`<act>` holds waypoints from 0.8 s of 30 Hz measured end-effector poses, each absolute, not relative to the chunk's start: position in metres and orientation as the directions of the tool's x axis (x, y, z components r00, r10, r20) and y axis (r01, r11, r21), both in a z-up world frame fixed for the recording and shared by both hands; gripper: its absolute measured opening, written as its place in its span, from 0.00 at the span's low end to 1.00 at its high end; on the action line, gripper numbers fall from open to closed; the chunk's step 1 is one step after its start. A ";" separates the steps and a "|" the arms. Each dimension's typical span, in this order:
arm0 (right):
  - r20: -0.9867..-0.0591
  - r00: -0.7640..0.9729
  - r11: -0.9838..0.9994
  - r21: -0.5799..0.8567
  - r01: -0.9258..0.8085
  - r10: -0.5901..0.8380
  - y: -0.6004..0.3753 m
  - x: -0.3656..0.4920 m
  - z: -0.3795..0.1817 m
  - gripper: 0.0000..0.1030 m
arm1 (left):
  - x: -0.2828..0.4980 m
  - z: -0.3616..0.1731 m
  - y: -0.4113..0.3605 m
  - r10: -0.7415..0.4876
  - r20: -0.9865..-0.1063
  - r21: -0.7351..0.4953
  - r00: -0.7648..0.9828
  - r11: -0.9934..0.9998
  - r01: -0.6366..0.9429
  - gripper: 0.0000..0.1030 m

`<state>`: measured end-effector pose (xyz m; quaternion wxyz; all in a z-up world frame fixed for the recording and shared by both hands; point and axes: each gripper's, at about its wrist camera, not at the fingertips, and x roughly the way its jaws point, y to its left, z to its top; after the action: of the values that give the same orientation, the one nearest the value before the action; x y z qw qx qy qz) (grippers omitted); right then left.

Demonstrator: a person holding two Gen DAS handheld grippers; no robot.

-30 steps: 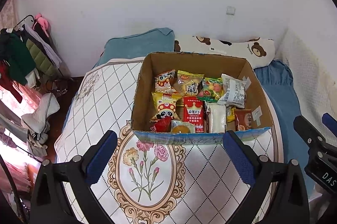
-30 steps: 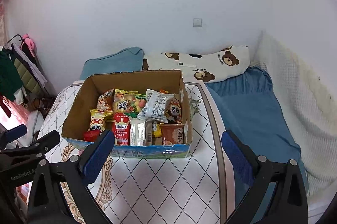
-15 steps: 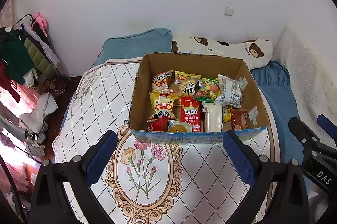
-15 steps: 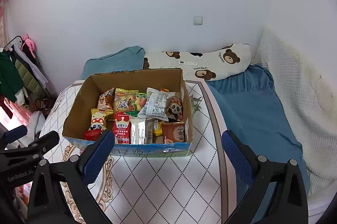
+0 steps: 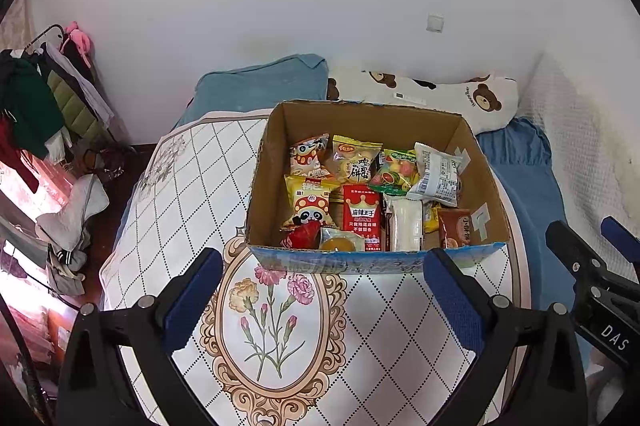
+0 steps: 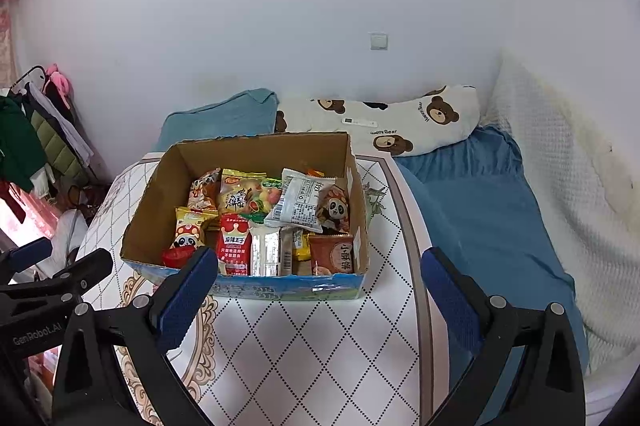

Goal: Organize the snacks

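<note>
An open cardboard box (image 5: 272, 150) stands on a round table with a diamond-patterned cloth (image 5: 192, 186). It holds several snack packets, among them a red crown packet (image 5: 361, 216), a yellow panda packet (image 5: 308, 204) and a white packet (image 5: 438, 174). The box also shows in the right wrist view (image 6: 160, 194). My left gripper (image 5: 322, 290) is open and empty, above the cloth in front of the box. My right gripper (image 6: 316, 290) is open and empty, at the box's near right corner.
A blue pillow (image 5: 260, 88) and a bear-print pillow (image 5: 460, 98) lie behind the table against the white wall. A blue blanket (image 6: 480, 194) covers the bed at right. A clothes rack (image 5: 44, 98) stands at left.
Both grippers have drifted slightly; the box sits a little higher and further left in the left wrist view. Both grippers stay open and nothing was picked up.
</note>
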<state>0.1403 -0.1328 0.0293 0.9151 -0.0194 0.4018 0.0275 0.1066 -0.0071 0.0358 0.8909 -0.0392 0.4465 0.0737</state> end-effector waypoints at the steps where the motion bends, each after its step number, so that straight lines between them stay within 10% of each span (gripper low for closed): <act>1: -0.738 0.674 0.998 -0.013 -0.067 0.036 -0.132 0.141 0.029 1.00 | 0.106 0.036 -0.006 0.096 -0.801 -0.006 0.590 0.986 -0.168 1.00; 24: -0.741 0.670 0.996 0.001 -0.084 0.057 -0.129 0.138 0.027 1.00 | 0.102 0.035 -0.005 0.099 -0.799 -0.007 0.593 0.985 -0.174 1.00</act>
<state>0.1382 -0.1295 0.0272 0.9135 -0.0165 0.4046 0.0385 0.1023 -0.0048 0.0354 0.8915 -0.0421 0.4446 0.0764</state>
